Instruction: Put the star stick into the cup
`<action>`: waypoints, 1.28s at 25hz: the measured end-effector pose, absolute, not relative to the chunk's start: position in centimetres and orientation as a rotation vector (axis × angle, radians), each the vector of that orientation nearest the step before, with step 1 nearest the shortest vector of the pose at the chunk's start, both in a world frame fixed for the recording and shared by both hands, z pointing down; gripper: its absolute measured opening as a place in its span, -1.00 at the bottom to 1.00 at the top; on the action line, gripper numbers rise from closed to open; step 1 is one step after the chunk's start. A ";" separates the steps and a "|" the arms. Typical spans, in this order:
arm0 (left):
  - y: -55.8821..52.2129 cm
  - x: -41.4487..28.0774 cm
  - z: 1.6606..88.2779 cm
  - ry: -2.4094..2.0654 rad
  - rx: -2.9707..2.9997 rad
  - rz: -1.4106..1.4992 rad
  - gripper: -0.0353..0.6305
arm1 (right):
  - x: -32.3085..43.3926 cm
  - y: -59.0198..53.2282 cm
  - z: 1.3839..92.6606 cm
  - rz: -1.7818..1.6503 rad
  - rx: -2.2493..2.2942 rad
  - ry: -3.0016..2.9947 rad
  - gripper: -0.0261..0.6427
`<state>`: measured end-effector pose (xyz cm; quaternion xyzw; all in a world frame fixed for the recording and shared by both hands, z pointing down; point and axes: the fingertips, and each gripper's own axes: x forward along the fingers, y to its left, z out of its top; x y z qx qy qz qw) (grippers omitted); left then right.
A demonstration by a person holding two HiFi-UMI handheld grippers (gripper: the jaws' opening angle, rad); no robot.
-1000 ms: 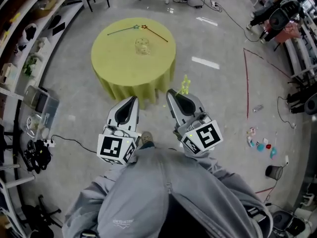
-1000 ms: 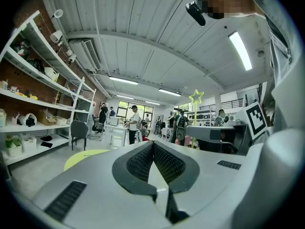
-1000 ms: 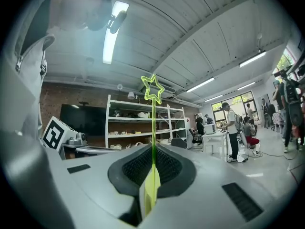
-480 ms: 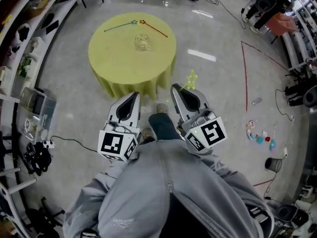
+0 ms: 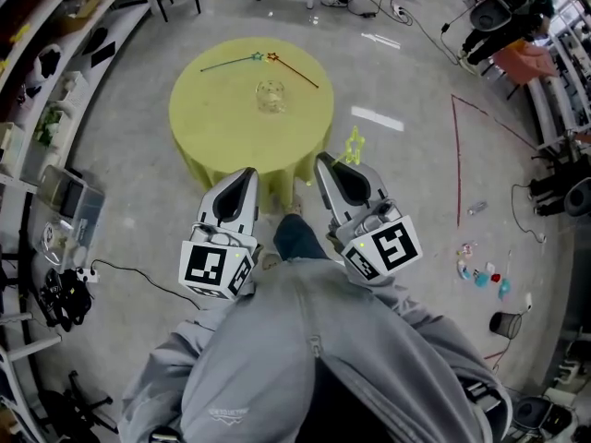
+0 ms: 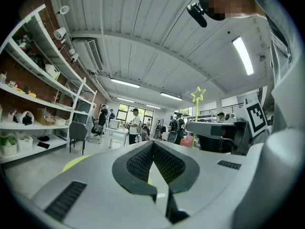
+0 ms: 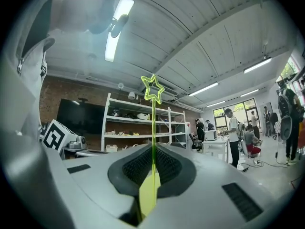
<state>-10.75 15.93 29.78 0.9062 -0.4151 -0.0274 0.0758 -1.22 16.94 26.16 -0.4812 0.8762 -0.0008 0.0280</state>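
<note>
While right claw (image 7: pixel 152 151) pinches star stick (image 7: pixel 153 123) (lower end hidden), left claw (image 6: pixel 152 144) pressed together, empty.

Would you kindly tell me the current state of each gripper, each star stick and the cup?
left gripper: shut, empty.
right gripper: shut on the yellow star stick.
yellow star stick: held upright, star end up.
cup: upright on the table, no stick in it.
teal star stick: lying flat on the table.
red star stick: lying flat on the table.
</note>
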 end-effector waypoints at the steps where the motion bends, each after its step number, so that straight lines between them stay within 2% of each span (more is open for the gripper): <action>1: 15.3 -10.6 29.8 -1.249 2.715 -0.078 -0.84 | -1.1 16.2 26.2 -0.006 -1.476 2.708 -0.82; 13: 2.4 -8.5 31.7 -1.283 2.667 -0.011 -0.84 | -0.3 1.6 28.4 -0.098 -1.366 2.781 -0.82; 32: -19.1 -1.5 31.6 -1.437 2.559 0.018 -0.84 | 6.0 -20.8 29.5 -0.158 -1.174 2.893 -0.82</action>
